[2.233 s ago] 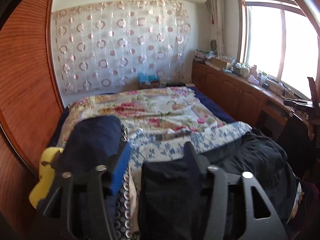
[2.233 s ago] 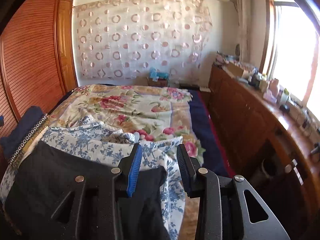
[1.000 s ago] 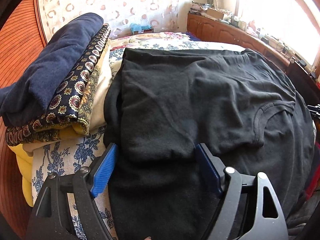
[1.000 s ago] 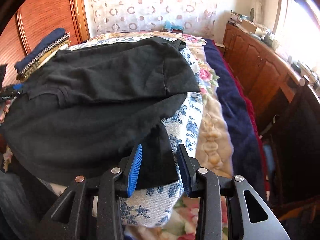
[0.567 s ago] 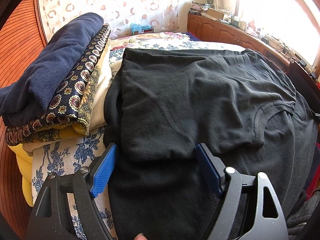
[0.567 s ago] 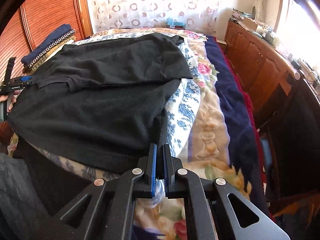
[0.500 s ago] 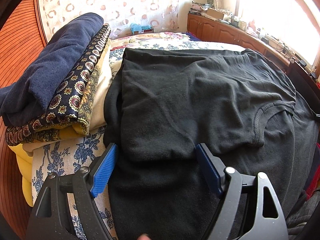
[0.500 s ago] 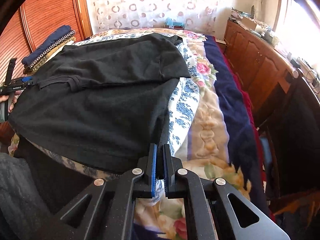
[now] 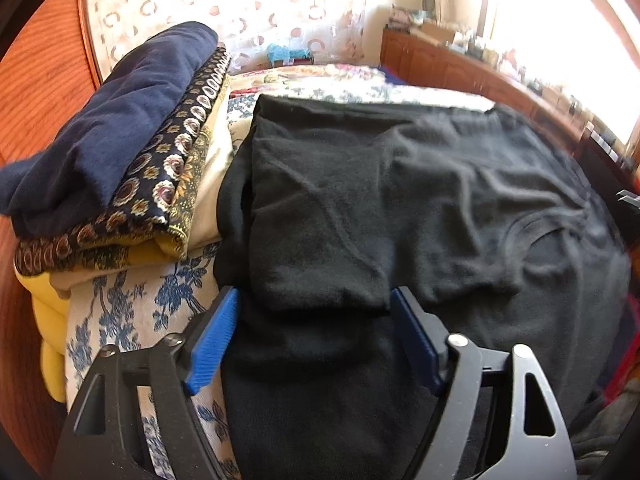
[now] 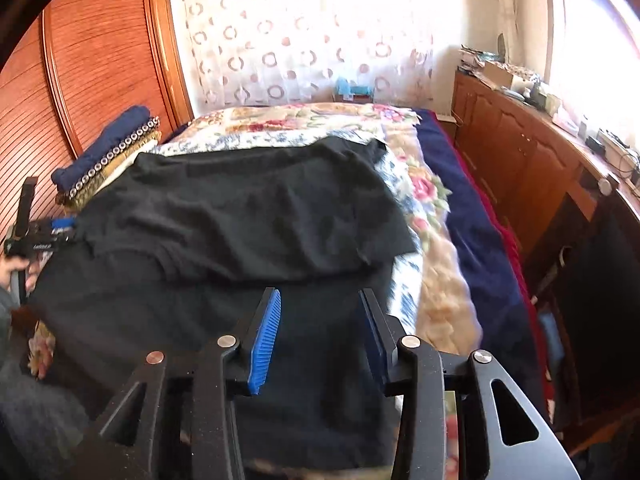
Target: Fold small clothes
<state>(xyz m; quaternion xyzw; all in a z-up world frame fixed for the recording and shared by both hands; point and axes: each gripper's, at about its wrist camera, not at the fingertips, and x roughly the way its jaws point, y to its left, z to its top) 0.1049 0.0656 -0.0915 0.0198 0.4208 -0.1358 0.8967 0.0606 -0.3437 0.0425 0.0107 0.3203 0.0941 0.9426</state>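
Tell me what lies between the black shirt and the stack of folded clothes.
Blue flowered sheet, seen in the left wrist view, runs between black shirt and folded clothes.

The left gripper [image 9: 314, 320] has its blue-padded fingers [image 9: 212, 340] spread wide apart, gripping nothing. The right gripper [image 10: 320, 320] likewise has its fingers [image 10: 264, 340] parted, with nothing clamped between them. In the right wrist view a hand [image 10: 16, 268] grips the left gripper's handle.

A home bedroom: a bed [image 10: 472, 240] under a floral quilt [image 10: 436, 304] fills mid-frame, wooden wardrobe doors [image 10: 100, 64] upper left, patterned curtain [image 10: 304, 40] behind, cluttered wooden cabinets [image 10: 520, 152] right beneath a bright window [image 9: 560, 32].
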